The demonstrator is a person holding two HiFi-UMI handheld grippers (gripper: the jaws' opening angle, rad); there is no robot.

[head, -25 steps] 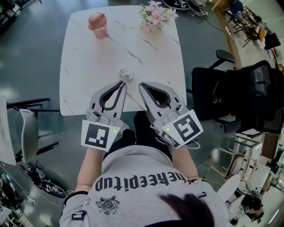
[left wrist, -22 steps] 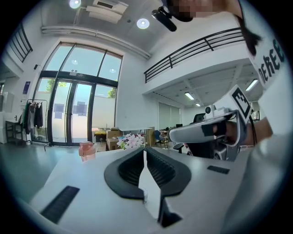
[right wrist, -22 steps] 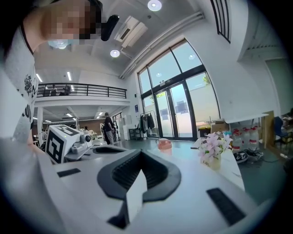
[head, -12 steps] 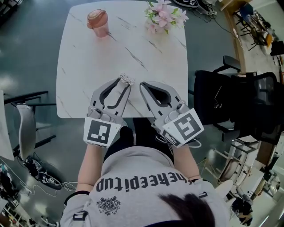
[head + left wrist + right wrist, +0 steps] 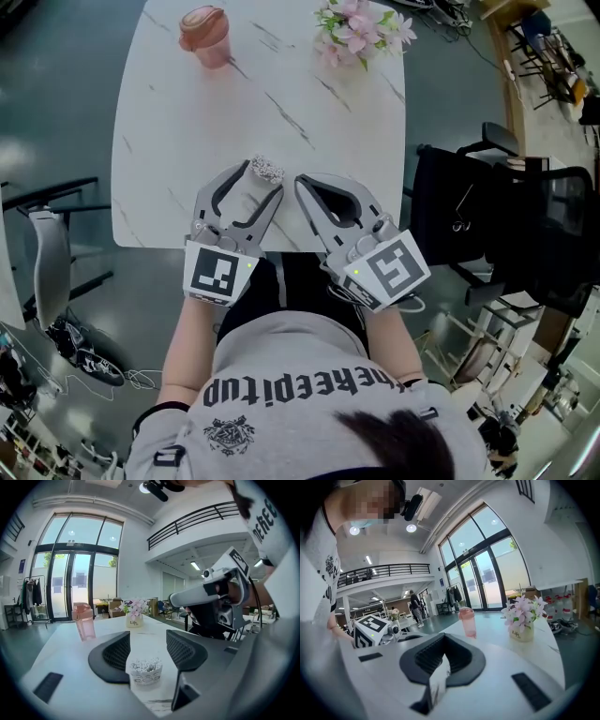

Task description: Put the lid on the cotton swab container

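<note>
The cotton swab container (image 5: 266,171), a small clear tub full of white swabs, stands uncovered near the front edge of the white marble table (image 5: 187,122). My left gripper (image 5: 262,177) has its jaws opening around the container (image 5: 146,670), with a gap at the right pad. My right gripper (image 5: 304,183) lies just right of it, shut on the clear lid (image 5: 438,677), which stands on edge between its jaws. The head view does not show the lid.
A pink drinking bottle (image 5: 205,35) and a small vase of pink flowers (image 5: 361,28) stand at the table's far side. A black office chair (image 5: 506,216) is close on the right, a grey chair (image 5: 47,272) on the left.
My left gripper was shut, just short of the container; its jaws now stand apart with the container between them. The right gripper has held still with the lid.
</note>
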